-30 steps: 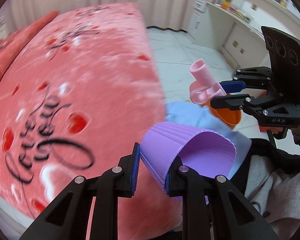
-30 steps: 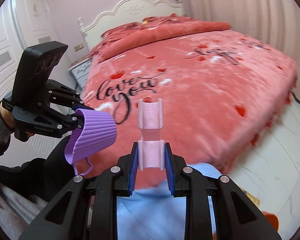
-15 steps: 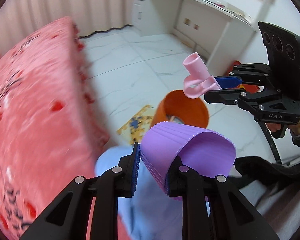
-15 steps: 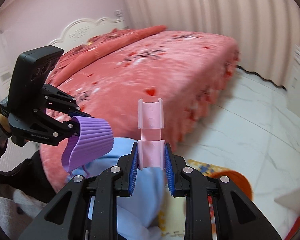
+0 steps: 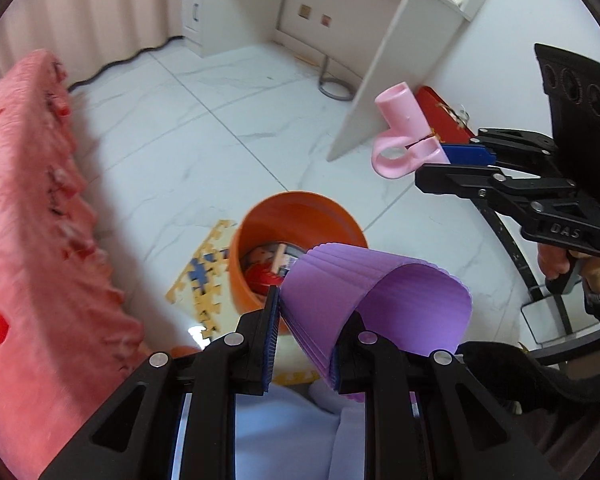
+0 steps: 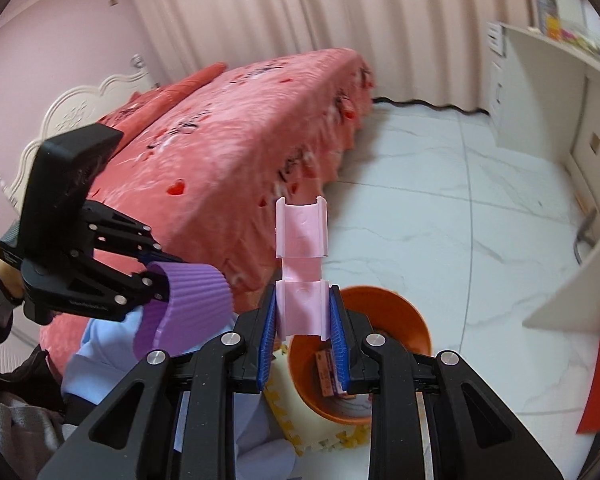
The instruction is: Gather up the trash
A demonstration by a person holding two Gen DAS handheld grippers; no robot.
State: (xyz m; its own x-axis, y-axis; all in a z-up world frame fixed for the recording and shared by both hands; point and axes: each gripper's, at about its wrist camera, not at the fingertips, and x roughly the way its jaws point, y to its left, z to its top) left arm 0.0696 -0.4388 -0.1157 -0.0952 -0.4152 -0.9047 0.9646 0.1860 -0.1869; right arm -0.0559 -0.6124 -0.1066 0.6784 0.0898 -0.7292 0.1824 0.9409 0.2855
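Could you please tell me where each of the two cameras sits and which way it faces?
Left wrist: on the left tongs, looking down at the orange plastic bin; right tongs and hand show.
Right wrist: on the right tongs, facing the red-covered bed; left tongs show.
Shared: bin, ribbed purple silicone cup, pink plastic clip.

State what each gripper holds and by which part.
The left gripper pinches the purple ribbed cup by its side wall, squashing it. The right gripper clamps the pink plastic clip by its lower section.

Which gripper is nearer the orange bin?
Left, it seems. Left gripper holds the purple cup at the orange bin rim; right gripper, holding the pink clip, looks farther off.
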